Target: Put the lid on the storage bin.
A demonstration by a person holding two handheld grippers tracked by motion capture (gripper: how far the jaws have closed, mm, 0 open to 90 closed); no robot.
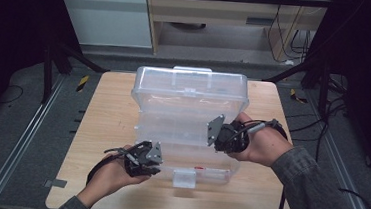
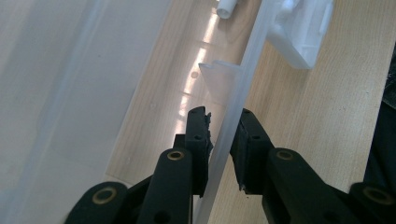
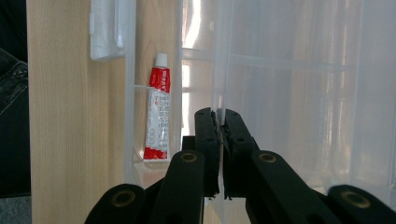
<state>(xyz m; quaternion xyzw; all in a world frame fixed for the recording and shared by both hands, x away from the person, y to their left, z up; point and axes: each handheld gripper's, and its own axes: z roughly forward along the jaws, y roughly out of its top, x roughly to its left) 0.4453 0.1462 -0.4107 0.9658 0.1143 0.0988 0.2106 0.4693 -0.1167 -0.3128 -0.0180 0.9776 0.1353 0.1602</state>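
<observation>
A clear plastic compartment box (image 1: 190, 77) lies on the wooden table (image 1: 101, 128) with its lid raised at the back. A red and white tube (image 3: 157, 114) rests in a front compartment, seen as a red speck (image 1: 198, 168) from above. My left gripper (image 1: 159, 170) is at the box's front left corner. Its jaws straddle the front wall (image 2: 252, 51) and press on it (image 2: 223, 115). My right gripper (image 1: 215, 143) reaches in from the box's right side. Its jaws (image 3: 218, 113) are shut on a thin clear wall of the box.
The box's white latch (image 1: 184, 177) hangs over the front wall, near the table's front edge. Bare wood lies to the left and right of the box. Dark frame legs and cables stand on the floor around the table.
</observation>
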